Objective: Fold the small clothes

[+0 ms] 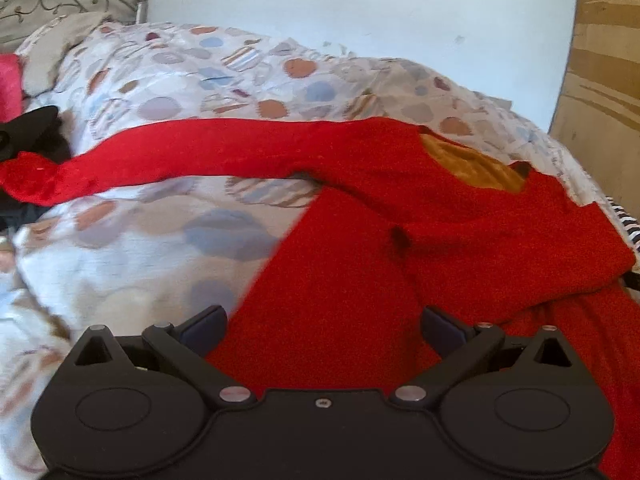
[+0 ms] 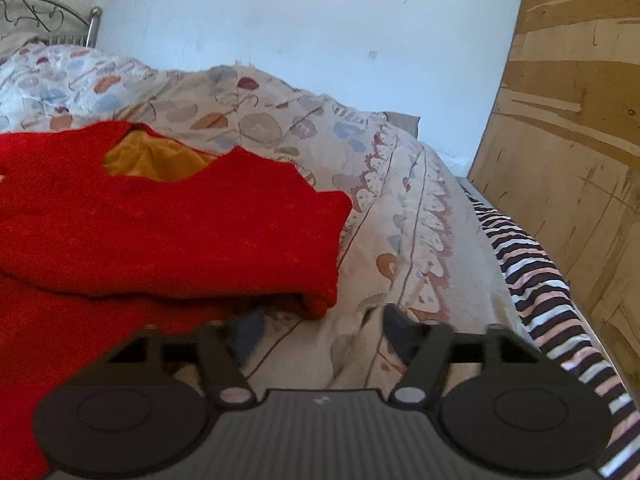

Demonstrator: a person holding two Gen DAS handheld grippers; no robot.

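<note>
Lying on a patterned quilt, the red sweater has one sleeve stretched flat to the left and its other side folded in over the body, with a mustard lining showing at the neck. Left gripper hangs over the hem, jaws wide, nothing pinched. Right gripper stands spread and empty over the quilt, just beside the folded edge.

A home bedroom. Shown by a bed under a patterned quilt, with a scrolled metal headboard at ten o'clock.
</note>
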